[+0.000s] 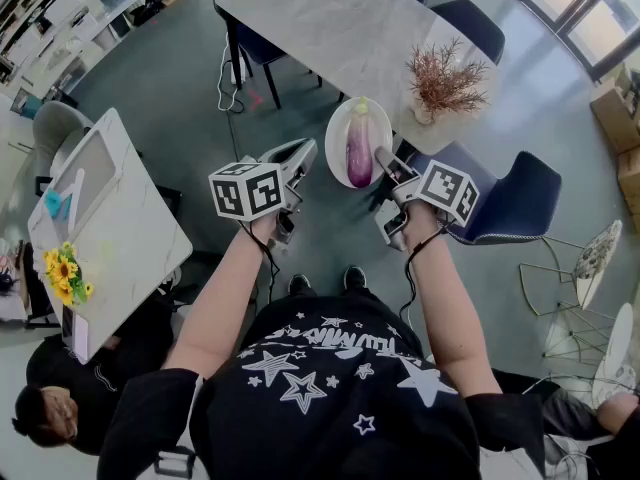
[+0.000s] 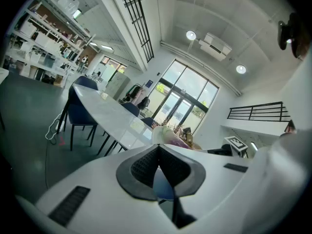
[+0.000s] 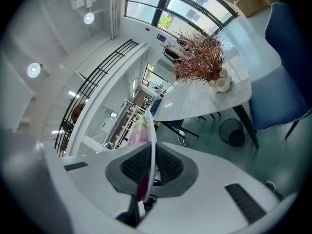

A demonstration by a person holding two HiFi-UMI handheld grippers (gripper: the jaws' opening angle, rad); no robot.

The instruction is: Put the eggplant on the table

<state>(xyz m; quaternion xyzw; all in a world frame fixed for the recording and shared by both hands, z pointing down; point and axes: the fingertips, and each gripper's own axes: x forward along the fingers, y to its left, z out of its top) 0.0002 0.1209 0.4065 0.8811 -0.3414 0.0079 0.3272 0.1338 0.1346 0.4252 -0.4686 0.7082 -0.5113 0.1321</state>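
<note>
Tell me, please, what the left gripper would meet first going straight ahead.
Probably the plate carrying the eggplant, just beyond the shut left gripper; the right gripper holds it. Depth is unclear.

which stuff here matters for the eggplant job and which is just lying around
In the job: eggplant; plate it lies on; right gripper, shut on the plate's rim; marble table.

Lying about: dried plant; blue chair; sunflowers; white side table.
</note>
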